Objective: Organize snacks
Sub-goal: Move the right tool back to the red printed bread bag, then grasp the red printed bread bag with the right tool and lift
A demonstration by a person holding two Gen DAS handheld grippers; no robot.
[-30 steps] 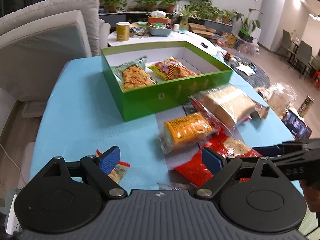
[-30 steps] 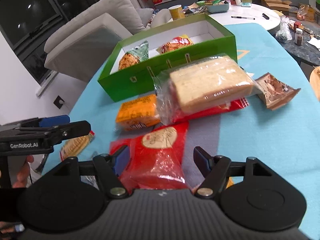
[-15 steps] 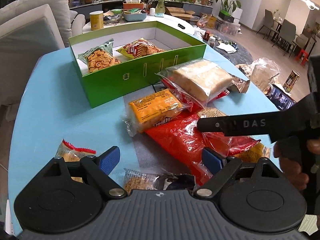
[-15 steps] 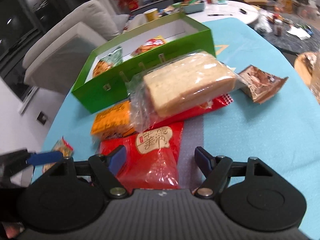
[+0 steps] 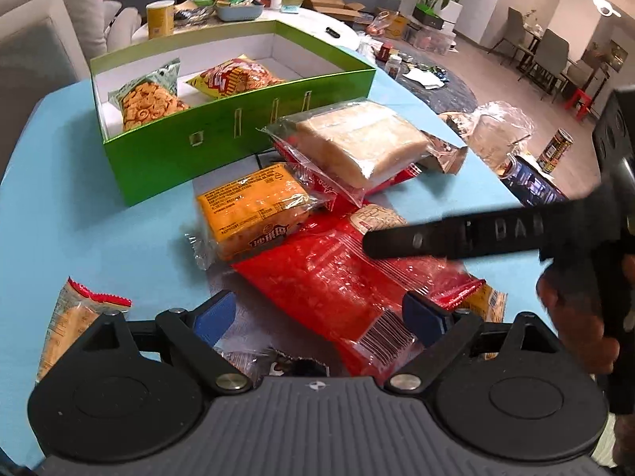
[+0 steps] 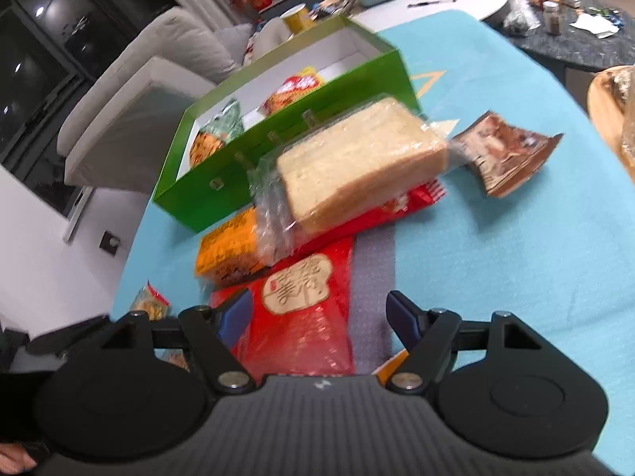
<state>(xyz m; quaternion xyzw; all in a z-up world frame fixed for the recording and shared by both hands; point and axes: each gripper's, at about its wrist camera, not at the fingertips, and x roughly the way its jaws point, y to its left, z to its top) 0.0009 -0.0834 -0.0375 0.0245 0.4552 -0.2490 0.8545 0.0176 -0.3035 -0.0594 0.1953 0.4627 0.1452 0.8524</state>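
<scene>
Downward-tilted, both hand-held grippers [image 5: 317,313] [image 6: 319,317] hover over the red packet [image 5: 337,277], left opening, right seemingly wide.

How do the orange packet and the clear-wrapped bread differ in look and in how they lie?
The orange packet has a printed orange wrapper; the bread pack is clear, showing pale slices. The orange packet lies beside the pile, one edge on the big red bag; the bread pack lies on top of another red packet. Both lie outside the green box.
</scene>
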